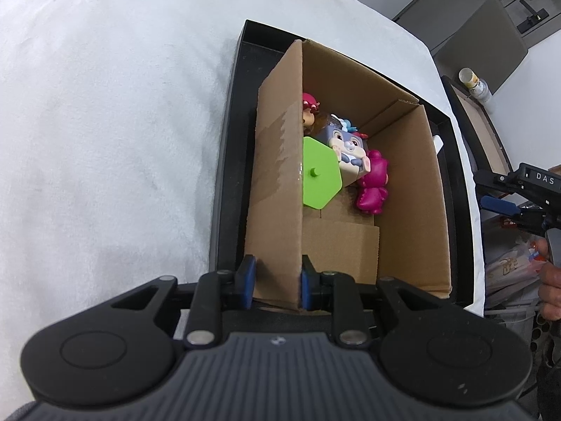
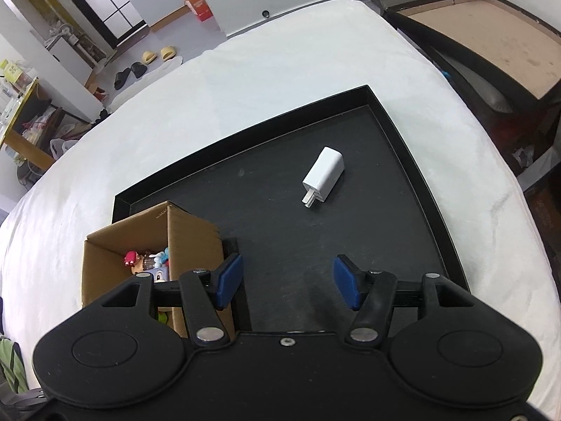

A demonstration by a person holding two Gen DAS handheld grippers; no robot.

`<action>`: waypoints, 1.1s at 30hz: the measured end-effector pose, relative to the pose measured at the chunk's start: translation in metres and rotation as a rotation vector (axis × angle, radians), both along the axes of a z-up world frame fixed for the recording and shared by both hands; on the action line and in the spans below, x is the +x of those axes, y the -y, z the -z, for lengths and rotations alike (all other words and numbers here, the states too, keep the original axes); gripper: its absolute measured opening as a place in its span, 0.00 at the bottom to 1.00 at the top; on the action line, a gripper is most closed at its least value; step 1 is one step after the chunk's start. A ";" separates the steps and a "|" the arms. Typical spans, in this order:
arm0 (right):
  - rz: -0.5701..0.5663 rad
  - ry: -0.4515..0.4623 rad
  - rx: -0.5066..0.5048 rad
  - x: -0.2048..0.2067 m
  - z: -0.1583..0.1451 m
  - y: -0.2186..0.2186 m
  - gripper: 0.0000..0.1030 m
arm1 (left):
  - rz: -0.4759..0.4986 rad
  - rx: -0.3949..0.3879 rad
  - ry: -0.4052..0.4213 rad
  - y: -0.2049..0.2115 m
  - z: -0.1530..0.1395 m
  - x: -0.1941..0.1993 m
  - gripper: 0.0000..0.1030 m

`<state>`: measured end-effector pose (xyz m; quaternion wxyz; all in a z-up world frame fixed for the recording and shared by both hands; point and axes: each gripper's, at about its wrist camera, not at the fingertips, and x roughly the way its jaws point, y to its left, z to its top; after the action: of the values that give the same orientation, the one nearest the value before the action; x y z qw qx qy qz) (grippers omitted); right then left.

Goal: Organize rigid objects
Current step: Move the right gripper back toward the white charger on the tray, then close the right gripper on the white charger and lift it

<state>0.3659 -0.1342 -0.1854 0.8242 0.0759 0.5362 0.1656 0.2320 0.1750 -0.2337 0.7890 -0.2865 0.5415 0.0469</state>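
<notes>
Clamped on the cardboard box's [image 1: 403, 182] near-left flap, the left hand-held gripper [image 1: 277, 282] steadies it; toys already lie inside. Only the white charger [image 2: 323, 177] remains on the black tray [image 2: 413, 161], far right of the box, with the right hand-held gripper [image 2: 287, 280] apart and empty.

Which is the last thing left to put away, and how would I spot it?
Find the black tray on the white cloth. Right of the cardboard box, a white charger plug lies alone on the tray floor. It is the only white item, with metal prongs showing.
</notes>
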 end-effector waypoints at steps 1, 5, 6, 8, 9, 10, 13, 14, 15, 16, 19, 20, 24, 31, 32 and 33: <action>-0.007 0.003 -0.002 0.001 0.001 0.000 0.56 | 0.000 0.001 -0.002 0.001 0.000 0.000 0.23; -0.011 0.005 -0.003 0.009 0.007 0.001 0.56 | -0.003 0.002 -0.010 0.001 0.001 0.002 0.23; -0.009 0.004 -0.001 0.012 0.008 0.002 0.56 | -0.003 0.002 -0.011 0.001 0.002 0.003 0.24; -0.002 -0.001 0.002 0.018 0.013 0.004 0.56 | -0.004 0.006 -0.012 0.001 0.002 0.003 0.24; 0.001 -0.004 0.003 0.021 0.015 0.005 0.56 | -0.005 0.008 -0.013 0.001 0.002 0.004 0.24; 0.005 -0.007 0.004 0.024 0.016 0.006 0.56 | -0.006 0.009 -0.014 0.001 0.002 0.004 0.24; 0.008 -0.012 0.005 0.034 0.021 0.006 0.56 | -0.013 0.007 -0.023 0.001 0.003 0.005 0.24; 0.010 -0.010 0.005 0.038 0.022 0.006 0.56 | -0.014 0.009 -0.027 0.001 0.003 0.006 0.24; 0.012 -0.009 0.006 0.041 0.024 0.006 0.56 | -0.013 0.012 -0.032 0.002 0.004 0.007 0.24; 0.016 -0.012 0.008 0.045 0.025 0.006 0.56 | -0.012 0.016 -0.035 0.002 0.004 0.008 0.24; 0.019 -0.017 0.010 0.055 0.030 0.005 0.56 | -0.013 0.027 -0.041 0.003 0.005 0.010 0.24; 0.019 -0.019 0.010 0.059 0.032 0.005 0.56 | -0.012 0.031 -0.042 0.004 0.005 0.010 0.24; 0.030 -0.025 0.013 0.071 0.038 0.005 0.56 | -0.010 0.039 -0.045 0.005 0.005 0.011 0.24; 0.067 -0.043 0.016 0.093 0.046 0.005 0.56 | -0.014 0.049 -0.048 0.007 0.006 0.012 0.24; 0.074 -0.045 0.017 0.095 0.048 0.005 0.56 | -0.016 0.048 -0.048 0.007 0.005 0.012 0.24; 0.079 -0.047 0.015 0.097 0.049 0.004 0.56 | -0.017 0.047 -0.048 0.006 0.006 0.012 0.24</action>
<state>0.4629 -0.1383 -0.2349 0.8167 0.1071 0.5507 0.1351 0.2439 0.1687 -0.2393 0.7818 -0.2712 0.5567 0.0733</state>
